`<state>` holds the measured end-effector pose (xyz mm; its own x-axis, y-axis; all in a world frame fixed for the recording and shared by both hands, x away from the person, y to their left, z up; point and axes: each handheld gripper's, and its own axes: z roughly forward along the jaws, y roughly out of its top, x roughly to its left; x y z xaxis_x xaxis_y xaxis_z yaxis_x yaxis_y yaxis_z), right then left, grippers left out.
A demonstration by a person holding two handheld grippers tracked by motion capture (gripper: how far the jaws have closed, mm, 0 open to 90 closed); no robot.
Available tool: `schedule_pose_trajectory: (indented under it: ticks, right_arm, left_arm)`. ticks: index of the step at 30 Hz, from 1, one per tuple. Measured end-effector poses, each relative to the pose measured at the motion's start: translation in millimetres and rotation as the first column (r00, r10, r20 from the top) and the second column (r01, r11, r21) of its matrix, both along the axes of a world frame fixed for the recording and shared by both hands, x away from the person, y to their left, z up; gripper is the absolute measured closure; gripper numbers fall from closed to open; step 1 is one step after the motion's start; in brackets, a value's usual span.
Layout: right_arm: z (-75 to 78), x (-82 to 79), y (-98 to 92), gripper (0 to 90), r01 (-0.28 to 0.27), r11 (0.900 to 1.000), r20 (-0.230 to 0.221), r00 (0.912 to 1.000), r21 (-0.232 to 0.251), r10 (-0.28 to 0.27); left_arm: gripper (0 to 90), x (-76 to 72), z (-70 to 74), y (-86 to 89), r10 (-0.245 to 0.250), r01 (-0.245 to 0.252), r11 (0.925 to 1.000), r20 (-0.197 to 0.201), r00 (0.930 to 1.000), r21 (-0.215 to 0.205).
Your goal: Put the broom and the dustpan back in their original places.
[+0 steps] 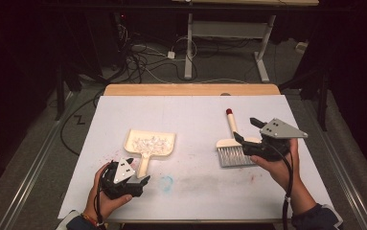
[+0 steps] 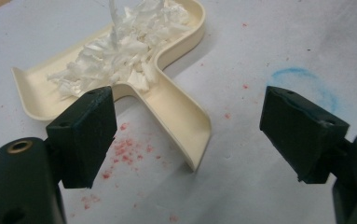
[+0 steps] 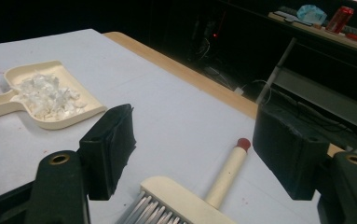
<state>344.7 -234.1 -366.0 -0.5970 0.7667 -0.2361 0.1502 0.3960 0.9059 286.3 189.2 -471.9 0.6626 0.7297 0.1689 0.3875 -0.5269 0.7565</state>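
Observation:
A cream dustpan (image 1: 150, 143) lies left of centre on the white table cover (image 1: 195, 115), its tray holding white paper scraps (image 1: 151, 143). In the left gripper view its handle (image 2: 181, 121) points toward me between the jaws. My left gripper (image 1: 140, 179) is open just short of the handle's end, holding nothing. A cream hand brush (image 1: 231, 143) with grey bristles and a red-tipped handle (image 3: 243, 143) lies at the right. My right gripper (image 1: 248, 129) is open above the brush head (image 3: 181, 200), jaws apart on either side of the handle.
Red specks (image 2: 125, 151) and a blue smear (image 1: 166, 182) mark the cover near the dustpan handle. The wooden table edge (image 1: 190, 89) runs along the far side. Beyond it are floor cables (image 1: 143, 57) and a white desk frame (image 1: 229, 33).

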Motion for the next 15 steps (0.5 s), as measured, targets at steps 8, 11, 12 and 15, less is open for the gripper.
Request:
schedule_pose_trajectory:
  ticks: [8, 11, 12, 15]
  right_arm:
    - [-1.8, -15.4, -6.4, 29.8, -0.007, 1.0, 0.013, 0.9999, -0.009, 0.008]
    - [-3.2, -21.5, -11.1, 29.8, -0.004, 1.0, 0.016, 0.9999, -0.007, 0.004]
    - [-4.0, -23.2, -12.8, 29.7, -0.005, 1.0, 0.016, 0.9999, -0.007, 0.005]
    - [-6.7, -28.4, -18.9, 29.8, -0.006, 1.0, 0.016, 0.9999, -0.011, 0.006]
  left_arm:
    - [18.0, -1.5, -0.4, -1.4, -0.007, 0.007, 0.9998, 0.008, 0.9999, 0.018]
    - [18.0, -1.9, -0.5, -1.6, -0.007, 0.007, 0.9998, 0.012, 0.9999, 0.02]
    - [18.0, -1.9, -0.5, -1.6, -0.007, 0.007, 0.9998, 0.012, 0.9999, 0.021]
    - [18.0, -1.5, 0.0, -1.9, -0.017, 0.017, 0.9995, 0.024, 0.9996, 0.029]
